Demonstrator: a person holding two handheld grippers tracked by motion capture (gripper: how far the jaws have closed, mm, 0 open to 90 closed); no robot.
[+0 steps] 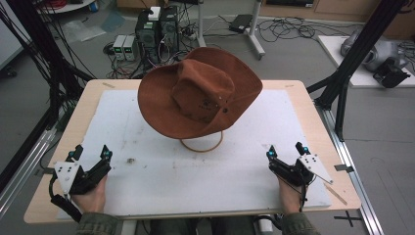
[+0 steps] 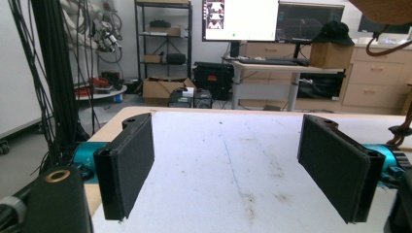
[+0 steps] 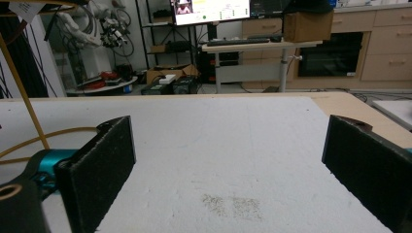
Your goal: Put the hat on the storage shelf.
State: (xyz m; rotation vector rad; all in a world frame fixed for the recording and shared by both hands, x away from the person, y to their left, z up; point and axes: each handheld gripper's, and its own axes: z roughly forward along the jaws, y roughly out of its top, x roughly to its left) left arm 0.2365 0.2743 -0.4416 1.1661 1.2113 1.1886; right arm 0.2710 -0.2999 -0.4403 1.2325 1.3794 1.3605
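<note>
A brown wide-brimmed hat (image 1: 198, 93) sits tilted on a thin tan wire stand (image 1: 201, 143) at the middle of the white mat (image 1: 205, 171). Its brim edge (image 2: 384, 9) shows at the top right of the left gripper view, and the stand's stem (image 3: 19, 92) rises at the left of the right gripper view. My left gripper (image 1: 90, 152) rests low at the front left, jaws wide apart, nothing between them (image 2: 233, 170). My right gripper (image 1: 285, 151) rests at the front right, also open and empty (image 3: 228, 170). Both are well short of the hat.
The mat lies on a wooden table (image 1: 313, 112). Black frame posts (image 1: 352, 54) stand at both sides. Beyond the far edge, the floor holds computers (image 1: 151, 29) and cables. Small dirt specks (image 1: 131, 160) mark the mat near the left gripper.
</note>
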